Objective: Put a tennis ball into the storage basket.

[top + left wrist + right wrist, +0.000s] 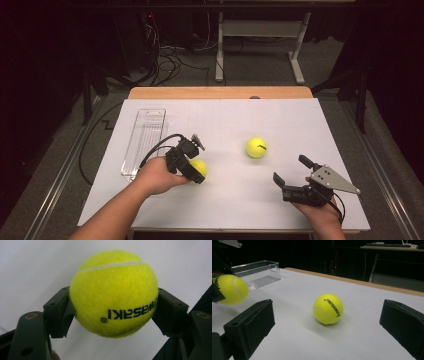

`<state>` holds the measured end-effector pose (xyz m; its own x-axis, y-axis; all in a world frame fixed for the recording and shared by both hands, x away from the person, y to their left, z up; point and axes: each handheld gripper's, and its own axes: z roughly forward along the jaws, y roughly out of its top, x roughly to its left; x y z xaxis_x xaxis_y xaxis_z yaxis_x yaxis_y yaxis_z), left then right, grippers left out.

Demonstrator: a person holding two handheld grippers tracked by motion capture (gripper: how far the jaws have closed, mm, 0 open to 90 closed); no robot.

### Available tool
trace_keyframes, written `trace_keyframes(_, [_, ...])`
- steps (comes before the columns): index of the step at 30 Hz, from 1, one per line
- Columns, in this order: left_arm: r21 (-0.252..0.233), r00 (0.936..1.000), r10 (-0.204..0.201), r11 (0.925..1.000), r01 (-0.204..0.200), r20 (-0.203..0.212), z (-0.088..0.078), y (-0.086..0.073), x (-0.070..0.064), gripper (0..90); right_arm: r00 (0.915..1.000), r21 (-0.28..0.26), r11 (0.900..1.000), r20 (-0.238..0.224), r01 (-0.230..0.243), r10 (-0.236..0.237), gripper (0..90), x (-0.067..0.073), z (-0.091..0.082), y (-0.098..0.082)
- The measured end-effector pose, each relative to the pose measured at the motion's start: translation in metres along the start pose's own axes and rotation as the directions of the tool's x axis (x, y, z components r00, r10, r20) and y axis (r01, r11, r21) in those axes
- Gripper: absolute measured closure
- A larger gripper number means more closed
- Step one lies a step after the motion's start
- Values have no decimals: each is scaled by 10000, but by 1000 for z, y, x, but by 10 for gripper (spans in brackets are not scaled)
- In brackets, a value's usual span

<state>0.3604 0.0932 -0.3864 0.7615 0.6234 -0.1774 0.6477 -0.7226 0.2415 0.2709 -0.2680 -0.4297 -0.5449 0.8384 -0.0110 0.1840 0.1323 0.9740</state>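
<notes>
Left gripper view shows your left gripper (113,312) clamped on a tennis ball (113,292), ready for the clear tray (144,140) nearby.

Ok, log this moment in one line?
left gripper: shut on held ball | right gripper: open, empty | second ball: on table

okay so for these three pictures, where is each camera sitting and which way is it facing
High view: above the person's side, looking forward and down on the table; both forearms, left tongs shut on a tennis ball, right tongs open.
Left gripper view: on the left tongs, looking along its jaws at the held ball.
Right gripper view: on the right tongs, looking low across the table at the second ball and clear tray.
Shared: both balls show in the high and right gripper views.
</notes>
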Motion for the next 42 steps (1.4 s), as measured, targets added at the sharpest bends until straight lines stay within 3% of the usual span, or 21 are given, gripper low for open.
trace_keyframes(5, [159, 9999, -162, 9997, 161, 26, -4, -8, 6, 265, 10000, 0, 10000, 10, -2, 2, 2, 0, 0, 0])
trace_keyframes(8, [371, 9988, -477, 9982, 473, 104, -6, -13, 13, 265, 10000, 10, 10000, 7, 3, -3, 2, 0, 0, 0])
trace_keyframes(17, [372, 9968, -802, 9961, 802, -6, -14, -21, 21, 264, 10000, -2, 10000, 7, 27, -27, 2, 0, 0, 0])
trace_keyframes(22, [567, 9947, -1017, 9933, 1007, 146, -20, -25, 26, 264, 10000, -13, 10000, -11, 53, -53, 1, 1, 0, 0])
trace_keyframes(28, [590, 9917, -1284, 9899, 1286, -82, -30, -28, 34, 264, 10000, -11, 10000, -26, 58, -59, 2, 1, 0, 0])
trace_keyframes(35, [643, 9911, -1332, 9890, 1331, -29, -37, -29, 37, 264, 10000, -12, 10000, -16, 56, -56, 2, 1, 1, 0])
trace_keyframes(42, [861, 9901, -1381, 9864, 1398, -253, -44, -25, 43, 264, 10000, -13, 10000, -20, 56, -56, 2, 2, 1, 0])
